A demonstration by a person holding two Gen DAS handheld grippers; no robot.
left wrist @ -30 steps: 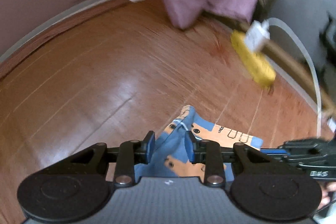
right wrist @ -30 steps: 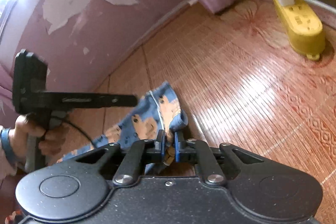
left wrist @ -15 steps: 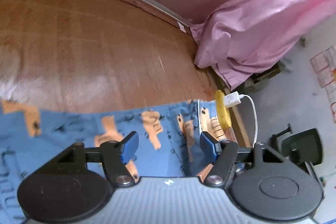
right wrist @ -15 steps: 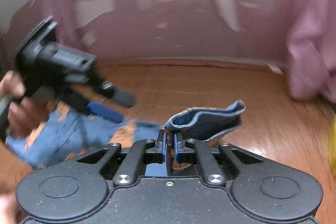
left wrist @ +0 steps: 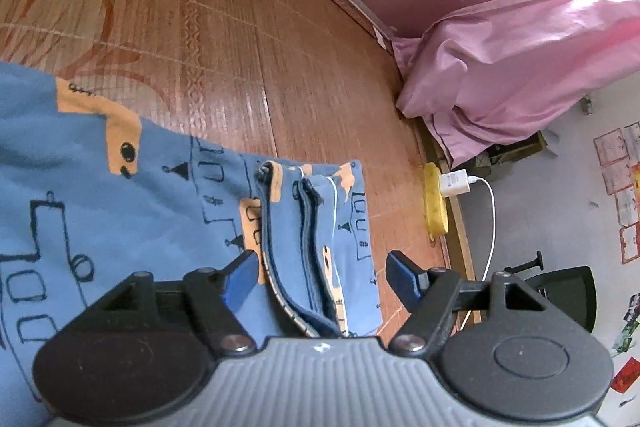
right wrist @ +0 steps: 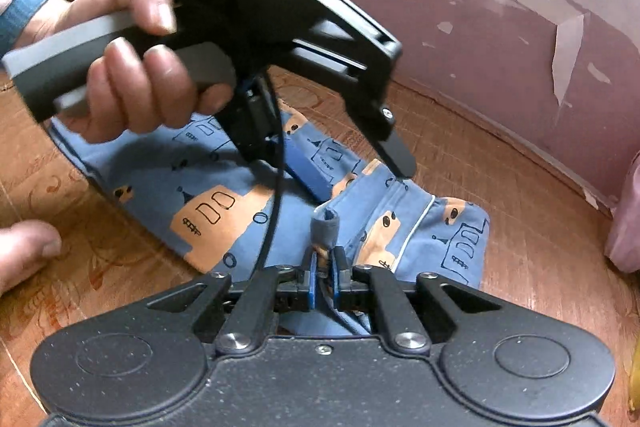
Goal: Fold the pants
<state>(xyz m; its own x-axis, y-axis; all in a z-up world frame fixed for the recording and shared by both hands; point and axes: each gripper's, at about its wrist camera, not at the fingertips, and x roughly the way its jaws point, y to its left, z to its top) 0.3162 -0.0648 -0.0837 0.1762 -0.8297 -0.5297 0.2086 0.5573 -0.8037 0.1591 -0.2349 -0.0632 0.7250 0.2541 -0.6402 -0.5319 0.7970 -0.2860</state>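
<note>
I can't read any text here; the charger label and the wall papers are too blurred.

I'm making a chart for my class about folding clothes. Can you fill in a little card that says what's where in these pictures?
clothing: blue pants with orange pictures, lying on the floor
floor: brown patterned mat
left tongs: open, over the pants, holding nothing
right tongs: shut on a bunched bit of the pants
person's hand: gripping the left tool's handle
nearby: pink cloth by the wall, yellow power strip with a white charger
wall: pink paint, peeling
</note>
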